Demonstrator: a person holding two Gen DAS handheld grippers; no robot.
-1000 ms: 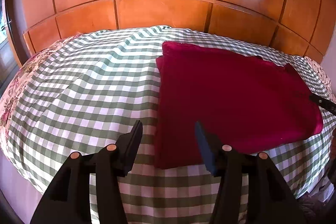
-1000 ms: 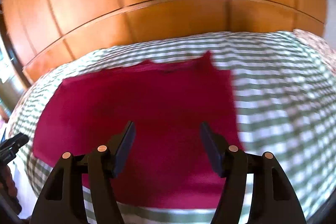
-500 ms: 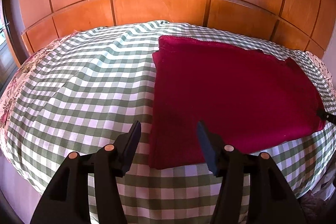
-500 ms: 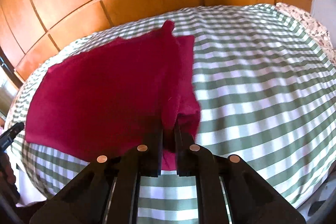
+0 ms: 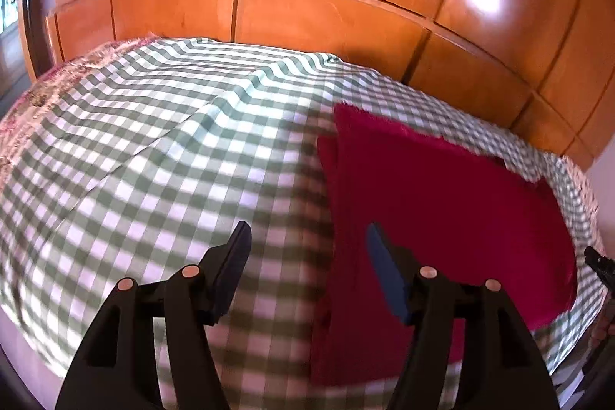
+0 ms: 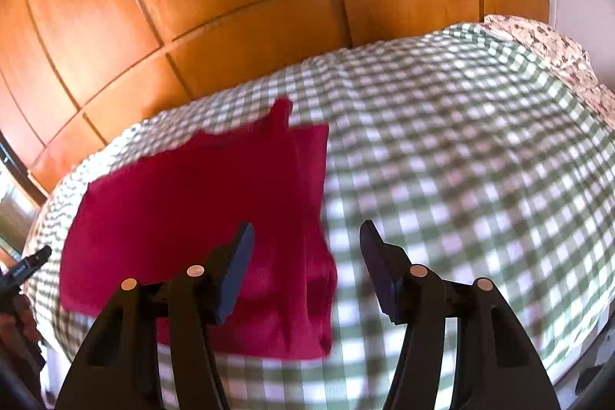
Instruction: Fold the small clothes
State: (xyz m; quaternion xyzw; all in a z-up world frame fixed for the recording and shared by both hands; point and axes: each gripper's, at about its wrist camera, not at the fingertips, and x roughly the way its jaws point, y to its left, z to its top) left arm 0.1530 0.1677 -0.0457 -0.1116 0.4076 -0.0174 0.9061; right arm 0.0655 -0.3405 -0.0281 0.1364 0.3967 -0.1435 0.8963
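left wrist view shows the left gripper (image 5: 307, 256) with its jaws spread wide and nothing between them, hanging over the green-and-white checked bedspread (image 5: 153, 179). to the right of that gripper's left finger, the red garment (image 5: 442, 218) lies flat on the bedspread, its left edge running up between the fingers, doubled into a narrow overlapping strip. behind the garment stands a glossy orange wooden panel wall (image 5: 326, 18).

right wrist view shows the same red garment (image 6: 184, 210) left of and under the right gripper (image 6: 305, 256), whose jaws are also spread apart and empty. the garment's right side is folded over into a long band, slightly rumpled near the bottom corner. right of the garment the bedspread (image 6: 480, 179) runs to a floral-print edge (image 6: 538, 41).

the garment looks light, soft and limp, a matte fuzzy knit or fleece, so i judge it will drape and sag when lifted and cling a little to itself rather than slide. it is not fragile. the best hold seems to be a corner or the doubled edge, pinching both layers, one gripper at each end of a side.
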